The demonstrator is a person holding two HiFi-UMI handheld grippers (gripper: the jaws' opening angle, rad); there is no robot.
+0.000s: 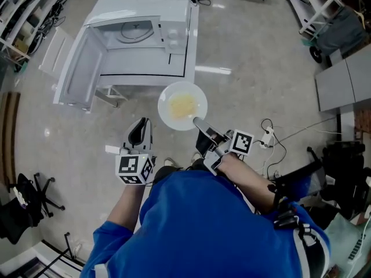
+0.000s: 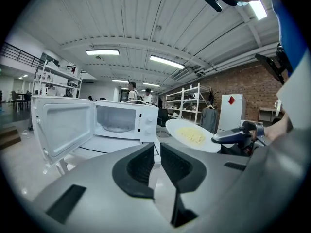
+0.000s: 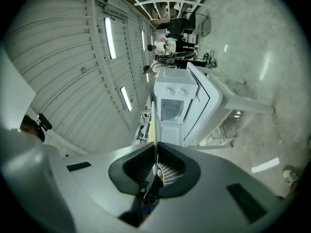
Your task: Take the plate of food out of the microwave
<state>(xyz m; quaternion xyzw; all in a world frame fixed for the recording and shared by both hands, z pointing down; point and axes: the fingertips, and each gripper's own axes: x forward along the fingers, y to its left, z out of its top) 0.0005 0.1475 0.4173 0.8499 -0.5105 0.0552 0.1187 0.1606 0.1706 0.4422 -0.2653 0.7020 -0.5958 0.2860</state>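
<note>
right gripper (image 1: 197, 121) fingers (image 1: 204, 131) pinch the thin-rimmed round white plate (image 1: 194, 90); left gripper (image 1: 141, 122) fingers barely apart, empty.

Right gripper (image 3: 155, 150): my fingers (image 3: 171, 171) pinch the rim of the plate (image 3: 154, 123), which I see edge-on with a sliver of yellow food (image 3: 150, 130) showing. Microwave (image 3: 176, 98) is ahead, its door (image 3: 208, 106) swung open over the floor (image 3: 262, 57).

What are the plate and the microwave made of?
The plate looks like white glazed ceramic, maybe plastic: it is smooth, plain and thin at the rim. The microwave looks like white painted metal, perhaps with plastic parts: its panels are flat and smooth.
</note>
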